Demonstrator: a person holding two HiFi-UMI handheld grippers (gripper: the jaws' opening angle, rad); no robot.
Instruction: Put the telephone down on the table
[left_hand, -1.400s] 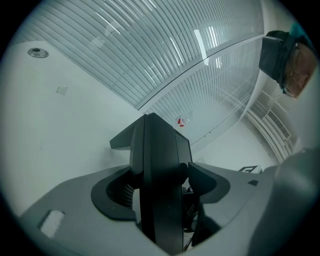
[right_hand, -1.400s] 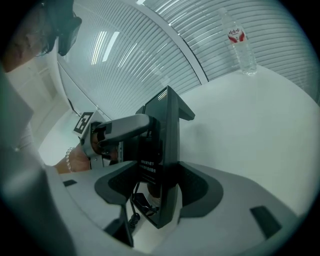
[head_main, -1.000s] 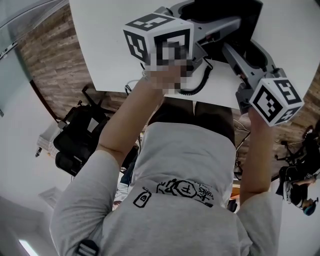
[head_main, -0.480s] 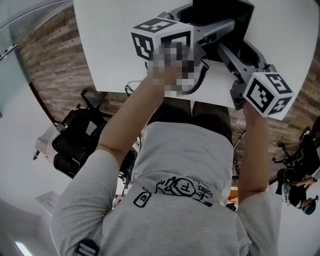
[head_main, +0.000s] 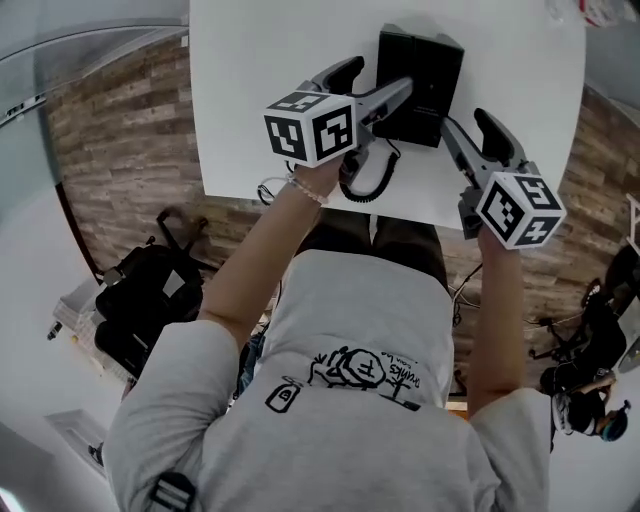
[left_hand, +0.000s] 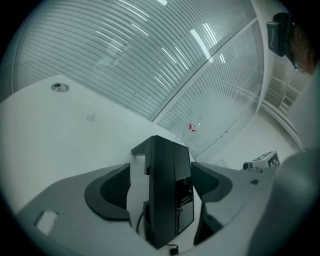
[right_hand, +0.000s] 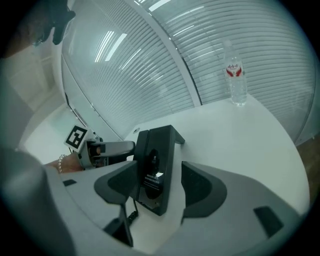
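The black telephone (head_main: 420, 85) lies on the white table (head_main: 260, 90), its coiled cord (head_main: 365, 180) trailing to the near edge. My left gripper (head_main: 365, 85) is at its left side, jaws opening. In the left gripper view the telephone (left_hand: 167, 195) stands in the gap, clear of both pads (left_hand: 112, 187). My right gripper (head_main: 475, 132) hovers open at its right side. The right gripper view shows the telephone (right_hand: 155, 170) ahead of the right gripper (right_hand: 160, 186), touching neither pad, and the left gripper (right_hand: 100, 149) beyond it.
A water bottle (right_hand: 236, 80) stands at the table's far side by the glass wall with blinds. A small round fitting (left_hand: 60, 87) sits in the tabletop at the far left. A black chair (head_main: 150, 300) stands on the wooden floor below the table's near edge.
Both grippers have drawn back and up from the telephone, which stays on the table. The left jaws stand wider. The head camera now looks further over the table.
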